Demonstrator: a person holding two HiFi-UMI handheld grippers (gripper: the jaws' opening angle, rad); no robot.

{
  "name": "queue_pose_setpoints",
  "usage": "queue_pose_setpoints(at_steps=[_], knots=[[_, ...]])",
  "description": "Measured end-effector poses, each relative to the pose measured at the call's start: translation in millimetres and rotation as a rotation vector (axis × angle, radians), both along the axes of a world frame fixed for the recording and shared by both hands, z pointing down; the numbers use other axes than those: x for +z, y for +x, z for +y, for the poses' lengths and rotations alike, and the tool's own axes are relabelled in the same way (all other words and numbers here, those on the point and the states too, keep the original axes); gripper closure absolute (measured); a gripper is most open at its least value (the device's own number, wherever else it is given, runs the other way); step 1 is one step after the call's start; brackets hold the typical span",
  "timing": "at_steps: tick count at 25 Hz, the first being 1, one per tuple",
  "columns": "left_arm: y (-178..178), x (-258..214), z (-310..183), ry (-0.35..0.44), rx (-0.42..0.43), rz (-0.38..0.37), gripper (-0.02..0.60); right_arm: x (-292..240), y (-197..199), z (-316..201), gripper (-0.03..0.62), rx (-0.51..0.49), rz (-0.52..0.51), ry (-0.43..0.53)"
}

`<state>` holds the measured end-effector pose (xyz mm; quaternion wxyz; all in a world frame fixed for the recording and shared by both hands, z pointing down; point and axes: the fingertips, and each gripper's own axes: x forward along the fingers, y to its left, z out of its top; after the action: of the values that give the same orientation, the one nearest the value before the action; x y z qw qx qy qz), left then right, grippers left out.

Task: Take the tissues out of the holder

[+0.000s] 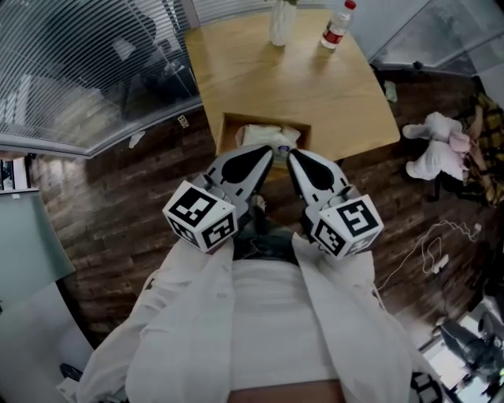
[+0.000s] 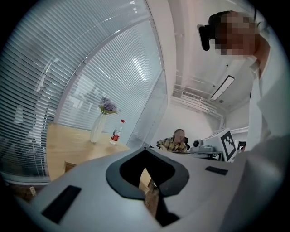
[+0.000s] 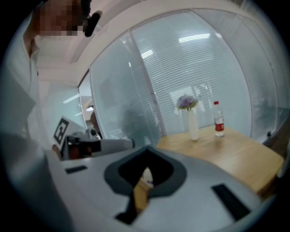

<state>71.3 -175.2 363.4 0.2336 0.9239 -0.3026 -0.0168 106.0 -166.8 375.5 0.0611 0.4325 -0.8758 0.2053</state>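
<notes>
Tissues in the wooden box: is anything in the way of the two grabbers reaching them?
No, nothing visible. The left gripper and right gripper point at the tissues in the holder with only open air between. The vase and bottle stand at the far end of the table, beyond the holder.

Rectangular wooden tissue holder (image 1: 228, 126) at near edge of light wooden table (image 1: 315, 86), white tissues (image 1: 264, 135) inside. At far edge, tall white vase (image 1: 281, 24) left of clear plastic bottle (image 1: 337, 25). Just before holder, left gripper (image 1: 264, 157) beside right gripper (image 1: 298, 157).
</notes>
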Motion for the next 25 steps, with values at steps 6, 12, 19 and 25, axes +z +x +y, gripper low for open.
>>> queue_pose_setpoints(at_steps=[6,12,19,25], knots=[[-6,1,-5,-0.01,0.01,0.002,0.574,3,-8,-6,0.583,-0.001,-0.001,-0.013],[-13,-5,-6,-0.016,0.031,0.008,0.574,-2,-18,-6,0.583,0.007,0.005,-0.015],[-10,-5,0,-0.027,0.055,0.013,0.574,-1,-19,-1,0.583,0.005,0.035,-0.015],[-8,1,5,-0.053,0.072,0.028,0.574,5,-17,-1,0.583,0.006,0.019,-0.044]])
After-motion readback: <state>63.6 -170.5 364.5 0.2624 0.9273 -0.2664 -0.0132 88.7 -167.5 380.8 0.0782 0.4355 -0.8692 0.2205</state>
